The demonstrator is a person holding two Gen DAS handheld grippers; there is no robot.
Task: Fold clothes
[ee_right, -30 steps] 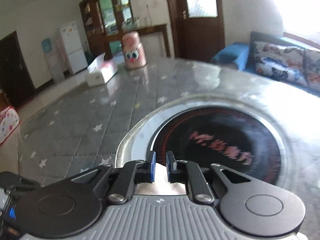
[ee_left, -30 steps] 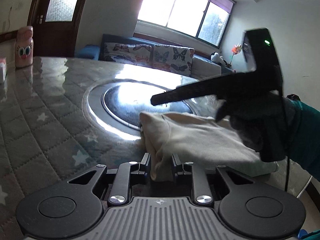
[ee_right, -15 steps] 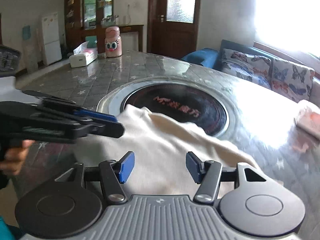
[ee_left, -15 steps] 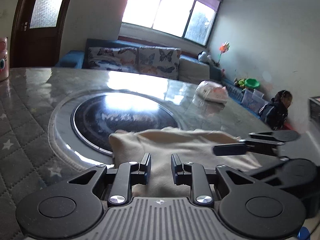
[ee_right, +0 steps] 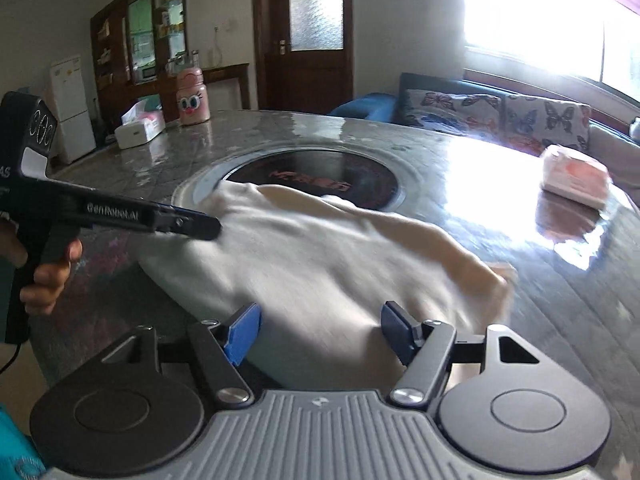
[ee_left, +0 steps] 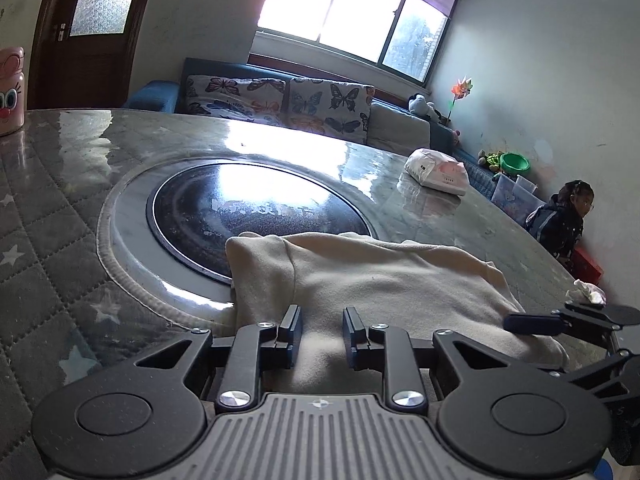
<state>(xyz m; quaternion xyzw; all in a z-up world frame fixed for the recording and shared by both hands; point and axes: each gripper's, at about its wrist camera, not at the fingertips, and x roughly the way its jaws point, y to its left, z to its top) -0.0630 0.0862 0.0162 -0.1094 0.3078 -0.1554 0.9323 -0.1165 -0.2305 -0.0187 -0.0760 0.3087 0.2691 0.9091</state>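
A folded cream cloth garment [ee_left: 372, 280] lies on the grey star-quilted table [ee_left: 44, 216], overlapping the black glass round insert [ee_left: 248, 208]. The left gripper [ee_left: 321, 328] and right gripper [ee_right: 320, 330] both hover released above it; a white tissue pack [ee_left: 438, 172] sits well apart.

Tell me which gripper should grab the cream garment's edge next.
Probably the left gripper: its open fingers straddle the cream knitted garment near its edge. The right gripper, wide open, faces the broad middle.

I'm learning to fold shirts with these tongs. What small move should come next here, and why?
Probably close the left tongs on the near edge of the cream garment. Both tongs, the right too, are open over it, gripping nothing, and it lies bunched and only partly folded on the table.
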